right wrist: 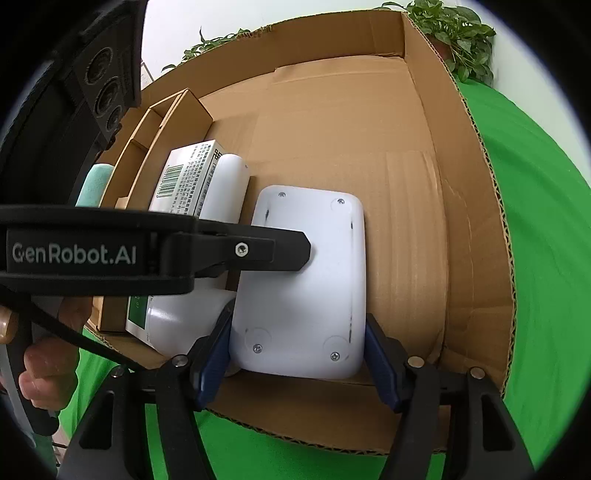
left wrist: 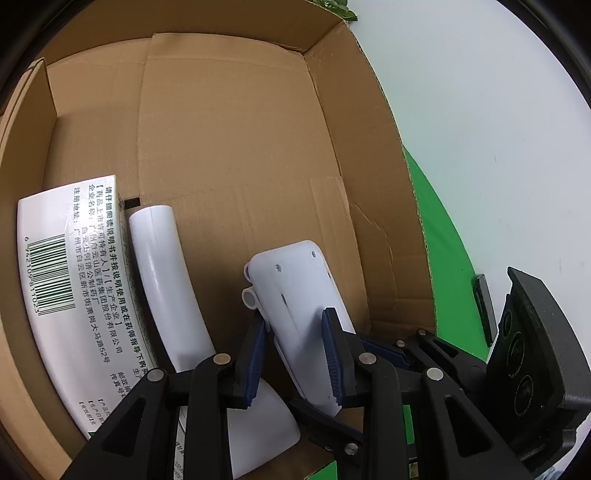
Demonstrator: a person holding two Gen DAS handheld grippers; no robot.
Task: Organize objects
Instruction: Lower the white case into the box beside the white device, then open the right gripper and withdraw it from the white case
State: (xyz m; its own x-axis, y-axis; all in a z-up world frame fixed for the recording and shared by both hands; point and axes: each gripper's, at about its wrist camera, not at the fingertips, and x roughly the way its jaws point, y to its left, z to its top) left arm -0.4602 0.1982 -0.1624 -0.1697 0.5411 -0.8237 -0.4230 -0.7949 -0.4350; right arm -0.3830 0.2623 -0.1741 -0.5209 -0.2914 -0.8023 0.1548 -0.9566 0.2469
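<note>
A flat white plastic device with corner screws (right wrist: 306,280) (left wrist: 295,295) is inside an open cardboard box (right wrist: 424,155) (left wrist: 229,122). My right gripper (right wrist: 299,365) is shut on its near end, blue pads against both sides. My left gripper (left wrist: 295,354) also grips the device's edge between its blue pads; its finger (right wrist: 258,251) shows across the device in the right wrist view. A white medicine box with a barcode (left wrist: 74,295) (right wrist: 184,177) and a white bottle (left wrist: 166,273) (right wrist: 229,184) lie at the box's left side.
A cardboard divider (right wrist: 162,122) runs along the box's left wall, with a teal object (right wrist: 94,184) beyond it. The box stands on green cloth (right wrist: 546,240). Leafy plants (right wrist: 458,33) stand behind. A small dark object (left wrist: 484,310) lies on the cloth.
</note>
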